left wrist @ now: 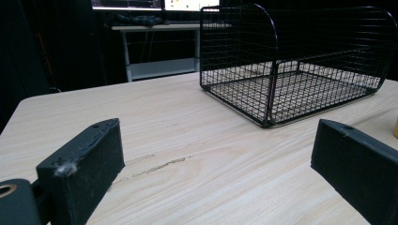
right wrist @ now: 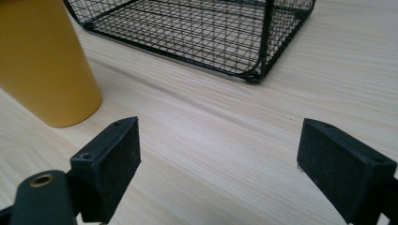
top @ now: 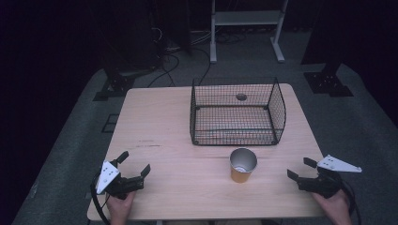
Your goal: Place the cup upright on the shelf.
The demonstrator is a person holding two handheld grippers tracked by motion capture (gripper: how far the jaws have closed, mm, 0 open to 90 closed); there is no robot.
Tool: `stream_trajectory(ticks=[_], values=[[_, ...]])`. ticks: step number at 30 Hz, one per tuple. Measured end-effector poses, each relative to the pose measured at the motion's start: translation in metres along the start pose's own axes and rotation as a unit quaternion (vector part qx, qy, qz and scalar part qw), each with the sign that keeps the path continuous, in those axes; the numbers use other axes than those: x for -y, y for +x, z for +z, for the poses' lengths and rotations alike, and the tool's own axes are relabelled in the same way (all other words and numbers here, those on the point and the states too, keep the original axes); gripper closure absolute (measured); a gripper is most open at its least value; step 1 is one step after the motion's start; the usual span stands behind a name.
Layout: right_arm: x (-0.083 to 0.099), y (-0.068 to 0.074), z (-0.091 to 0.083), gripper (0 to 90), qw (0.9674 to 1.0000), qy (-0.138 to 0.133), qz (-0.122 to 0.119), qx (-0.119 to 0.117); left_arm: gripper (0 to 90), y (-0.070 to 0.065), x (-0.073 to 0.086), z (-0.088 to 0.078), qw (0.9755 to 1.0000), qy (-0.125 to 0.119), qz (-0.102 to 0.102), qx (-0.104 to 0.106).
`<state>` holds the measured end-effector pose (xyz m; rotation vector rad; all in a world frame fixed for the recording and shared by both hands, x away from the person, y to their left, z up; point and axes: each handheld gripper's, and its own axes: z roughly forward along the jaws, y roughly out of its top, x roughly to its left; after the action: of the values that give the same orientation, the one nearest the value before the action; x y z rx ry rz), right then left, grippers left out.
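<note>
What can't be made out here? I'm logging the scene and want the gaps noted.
- Cup contents: high view, the inside is too small to tell.
- Cup top: right gripper view, cut off by the frame edge.
- Dark round spot behind the basket: high view, too small, veiled by mesh.

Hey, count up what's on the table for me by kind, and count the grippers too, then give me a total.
Wire basket: 1
Yellow cup: 1
Hand-held gripper: 2, the left hand-held gripper and the right hand-held gripper, both open and holding nothing
Total: 4
</note>
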<state>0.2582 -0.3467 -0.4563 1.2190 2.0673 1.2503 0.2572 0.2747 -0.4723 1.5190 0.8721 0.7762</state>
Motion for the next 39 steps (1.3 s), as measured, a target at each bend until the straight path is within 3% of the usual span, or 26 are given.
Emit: stream_trajectory(ticks=[13,23,31,39], values=[[-0.001,0.032,0.002,11.9,0.9992,0.003,-0.026,-0.03,2.2,0.0,0.0,0.0,1.0,0.0,0.002,0.001],[-0.002,0.049,0.001,11.5,0.9984,-0.002,-0.038,-0.042,2.2,0.0,-0.001,0.001,1.0,0.0,0.004,0.001],[-0.003,0.063,0.004,10.3,0.9972,-0.002,-0.046,-0.058,2.2,0.0,-0.001,0.001,1.0,-0.001,0.004,0.001],[-0.009,0.087,0.013,9.1,0.9949,0.0,-0.066,-0.077,2.2,0.0,-0.001,0.0,1.0,-0.001,0.003,0.001]])
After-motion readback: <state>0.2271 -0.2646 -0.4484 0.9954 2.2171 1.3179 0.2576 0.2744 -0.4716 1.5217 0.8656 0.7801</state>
